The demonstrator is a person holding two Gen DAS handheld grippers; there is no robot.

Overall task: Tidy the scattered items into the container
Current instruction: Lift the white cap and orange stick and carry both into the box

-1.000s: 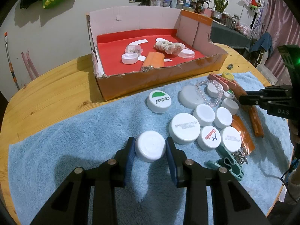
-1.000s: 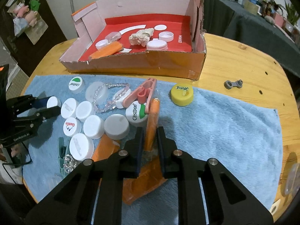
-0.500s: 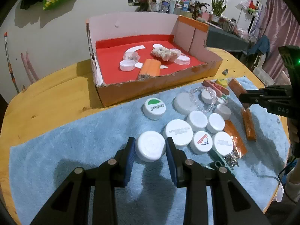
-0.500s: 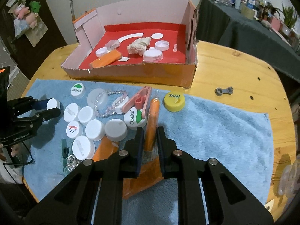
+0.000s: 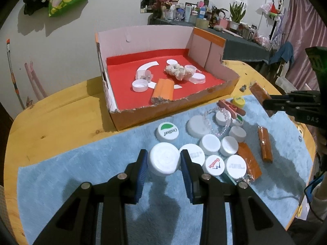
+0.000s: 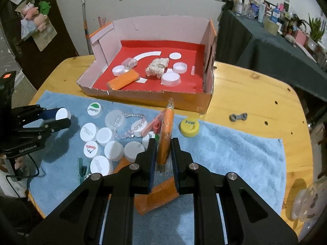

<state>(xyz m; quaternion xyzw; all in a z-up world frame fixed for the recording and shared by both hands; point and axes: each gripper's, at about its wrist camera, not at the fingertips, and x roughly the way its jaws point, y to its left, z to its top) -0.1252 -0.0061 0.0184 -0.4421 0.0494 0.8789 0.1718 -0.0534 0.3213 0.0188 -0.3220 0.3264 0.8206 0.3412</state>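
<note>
My left gripper (image 5: pixel 163 160) is shut on a white bottle cap (image 5: pixel 164 162), held above the blue towel (image 5: pixel 81 163). In the right wrist view the same cap (image 6: pixel 63 113) shows in the left gripper (image 6: pixel 60 118) at the far left. My right gripper (image 6: pixel 163 149) is shut on an orange wrapped stick (image 6: pixel 166 128), which points toward the cardboard box (image 6: pixel 143 100). In the left wrist view that stick (image 5: pixel 259 94) hangs from the right gripper (image 5: pixel 267 104). The red-floored box (image 5: pixel 173 110) lies beyond the towel.
Several white caps (image 5: pixel 210 145), a bead bracelet (image 6: pixel 126 126), a pink clip (image 6: pixel 152 125), a yellow cap (image 6: pixel 189 127), a green clip (image 6: pixel 81 168) and orange packets (image 5: pixel 264 145) lie on the towel. A grey metal piece (image 6: pixel 238 116) rests on the wooden table (image 6: pixel 255 94).
Both grippers have risen. The white cap and the orange stick have come up off the towel with them, and the box now looks farther below.
</note>
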